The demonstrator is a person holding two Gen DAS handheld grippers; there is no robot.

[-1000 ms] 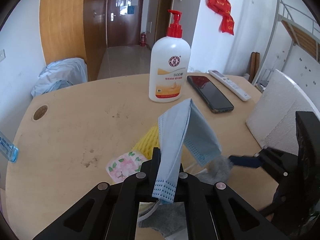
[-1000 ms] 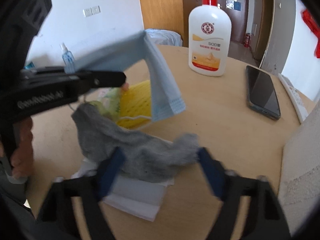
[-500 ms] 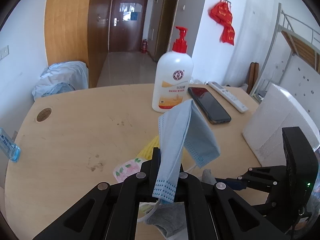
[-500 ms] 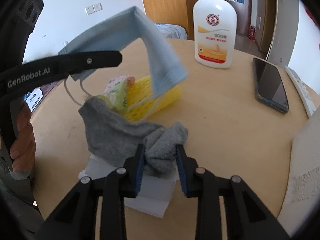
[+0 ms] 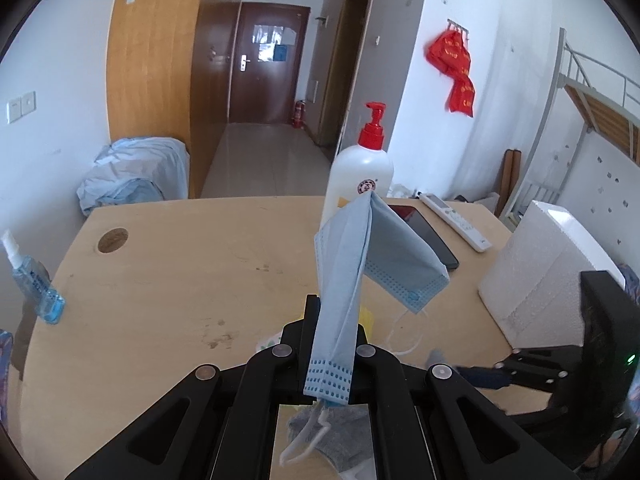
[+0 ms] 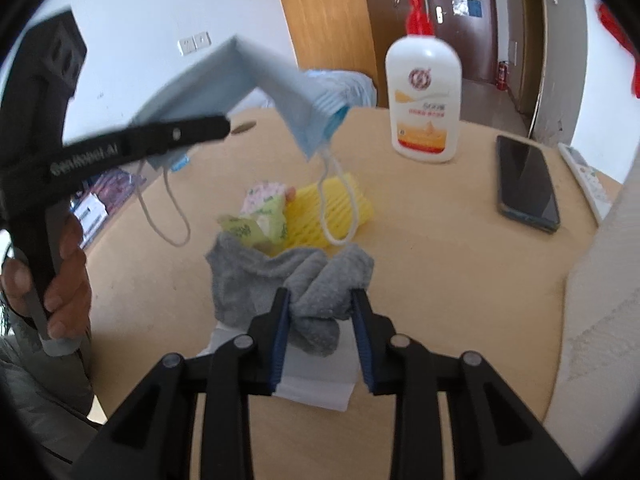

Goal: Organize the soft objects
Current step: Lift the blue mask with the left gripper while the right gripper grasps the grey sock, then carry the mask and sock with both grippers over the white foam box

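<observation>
Left wrist view: left gripper (image 5: pixel 331 330) sits bottom centre, jaws pinched tight on a blue face mask (image 5: pixel 360 264). Mask rises from the jaws to centre frame, folds over at the top and droops to the right; its short end hangs below the jaws. White ear loop (image 5: pixel 404 336) dangles right of the fingers, a second loop trails at bottom centre. Grey sock (image 5: pixel 340 436) shows under the gripper at the bottom edge, lying on the wooden table (image 5: pixel 160 280). Pump bottle (image 5: pixel 362 188) stands centre, partly behind the mask. Dark phone (image 5: pixel 428 236) and white remote (image 5: pixel 456 220) lie right of it. White foam block (image 5: pixel 548 276) at right, small blue spray bottle (image 5: pixel 32 280) at left edge. Right gripper's black body enters at lower right; its tips are mostly hidden here.

Right wrist view: right gripper (image 6: pixel 322 312) at bottom centre, blue-lined jaws partly closed and squeezing a bunched part of the grey sock (image 6: pixel 288 280); the rest of the sock spreads left. White folded sheet (image 6: pixel 316 380) lies under it. Just beyond the sock: yellow mesh item (image 6: pixel 340 204) and a floral packet (image 6: pixel 262 208), touching each other. Left gripper (image 6: pixel 216 128) comes in from the left, held by a hand (image 6: pixel 60 276), with the face mask (image 6: pixel 248 92) raised in upper left above the table (image 6: pixel 440 260), loops hanging free. Pump bottle (image 6: pixel 424 88) upper centre-right, phone (image 6: pixel 526 184) at right.
</observation>
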